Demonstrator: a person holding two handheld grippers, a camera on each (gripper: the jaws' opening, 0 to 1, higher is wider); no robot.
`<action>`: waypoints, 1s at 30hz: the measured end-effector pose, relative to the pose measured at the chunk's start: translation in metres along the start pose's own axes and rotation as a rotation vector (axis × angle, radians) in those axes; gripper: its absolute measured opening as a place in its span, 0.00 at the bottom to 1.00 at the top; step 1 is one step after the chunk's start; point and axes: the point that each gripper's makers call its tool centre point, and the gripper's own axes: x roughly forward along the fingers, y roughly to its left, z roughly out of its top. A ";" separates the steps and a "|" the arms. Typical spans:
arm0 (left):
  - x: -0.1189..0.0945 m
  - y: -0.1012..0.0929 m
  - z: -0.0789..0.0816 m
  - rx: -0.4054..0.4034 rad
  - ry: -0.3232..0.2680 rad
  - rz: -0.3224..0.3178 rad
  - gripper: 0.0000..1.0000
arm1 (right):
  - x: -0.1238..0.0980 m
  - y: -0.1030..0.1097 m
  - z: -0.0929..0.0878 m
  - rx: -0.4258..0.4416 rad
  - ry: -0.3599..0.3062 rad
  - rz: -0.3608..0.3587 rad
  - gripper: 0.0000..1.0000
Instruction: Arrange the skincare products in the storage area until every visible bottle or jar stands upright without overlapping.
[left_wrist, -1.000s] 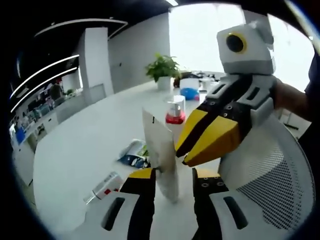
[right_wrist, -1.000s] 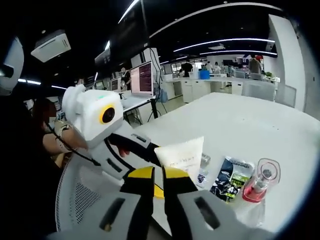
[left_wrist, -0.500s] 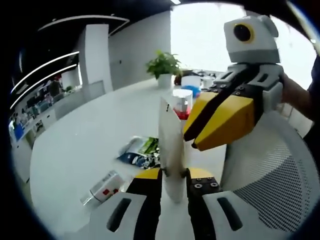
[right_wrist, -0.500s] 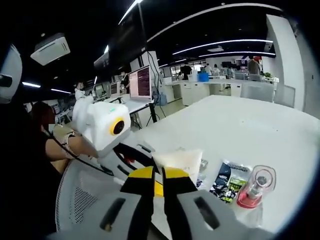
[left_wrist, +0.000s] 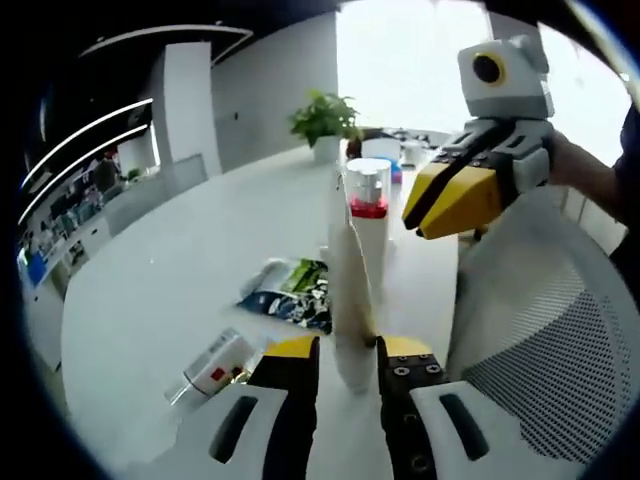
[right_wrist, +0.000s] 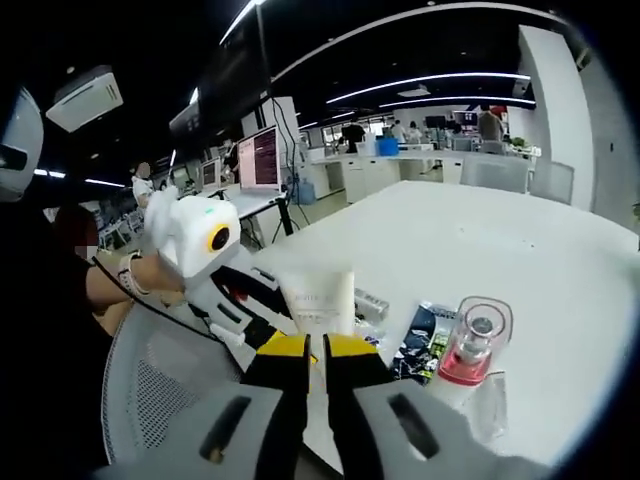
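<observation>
A white tube (left_wrist: 350, 290) stands upright, edge on, with my left gripper (left_wrist: 345, 350) shut on its lower part. Behind it stands a white bottle with a red collar and clear cap (left_wrist: 368, 200). My right gripper (left_wrist: 415, 220) hovers shut to the upper right, clear of the tube. In the right gripper view, my right gripper (right_wrist: 318, 348) is shut on nothing. Beyond it, the left gripper (right_wrist: 270, 320) holds the tube (right_wrist: 320, 298). The capped bottle (right_wrist: 470, 345) stands to the right.
A dark sachet (left_wrist: 290, 295) lies flat on the white table (left_wrist: 150, 290). A small white bottle with a red label (left_wrist: 215, 365) lies on its side near it. A mesh chair (left_wrist: 540, 340) stands close by. A potted plant (left_wrist: 325, 120) and jars sit far back.
My right gripper has drawn back from the tube, up and away. The tube in my left gripper has turned to stand straighter, in front of the capped bottle.
</observation>
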 end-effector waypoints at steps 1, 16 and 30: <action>0.001 0.001 0.000 0.004 0.000 -0.002 0.18 | -0.002 -0.002 -0.001 0.006 -0.001 -0.004 0.05; 0.006 0.000 -0.005 0.032 0.003 -0.041 0.17 | -0.026 -0.024 -0.018 0.052 0.016 -0.080 0.05; 0.011 -0.002 -0.001 0.096 -0.061 -0.072 0.13 | -0.031 -0.033 -0.022 0.063 0.019 -0.104 0.06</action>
